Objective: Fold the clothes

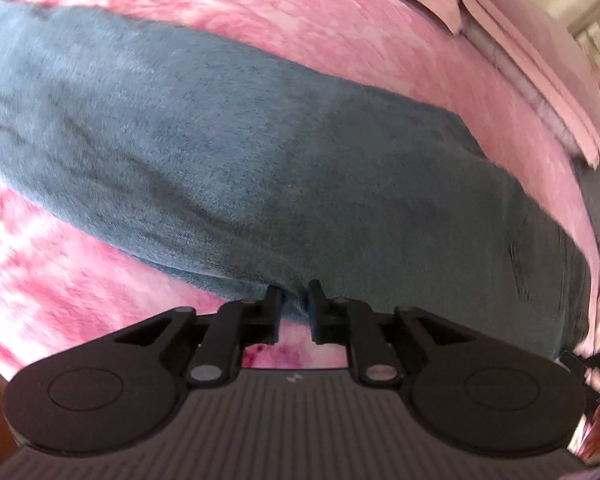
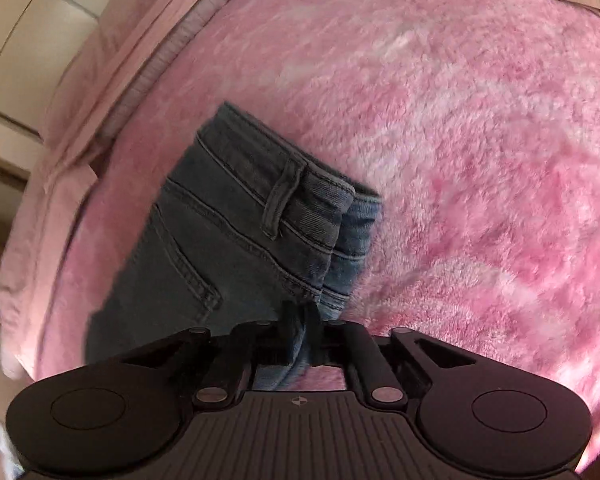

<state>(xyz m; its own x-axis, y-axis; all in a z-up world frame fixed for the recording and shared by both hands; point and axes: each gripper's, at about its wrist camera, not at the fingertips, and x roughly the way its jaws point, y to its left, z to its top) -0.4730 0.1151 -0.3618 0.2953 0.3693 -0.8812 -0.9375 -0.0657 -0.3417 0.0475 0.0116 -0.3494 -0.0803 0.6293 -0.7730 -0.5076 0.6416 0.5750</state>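
Pink fleece blanket (image 2: 480, 140) covers bed. Jeans (image 1: 240, 168) lie across it; heavy, stiff denim, best gripped at thick seams. Left gripper (image 1: 294, 308) pinches leg edge; right gripper (image 2: 302, 320) pinches waistband (image 2: 300, 196) end.

Text/labels: none I can read in either wrist view. Only marks: small pale zigzag logo on ribbed grey body of left gripper (image 1: 294, 307); small round crosshair symbol on same part of right gripper (image 2: 302, 319). No nos., no brands.
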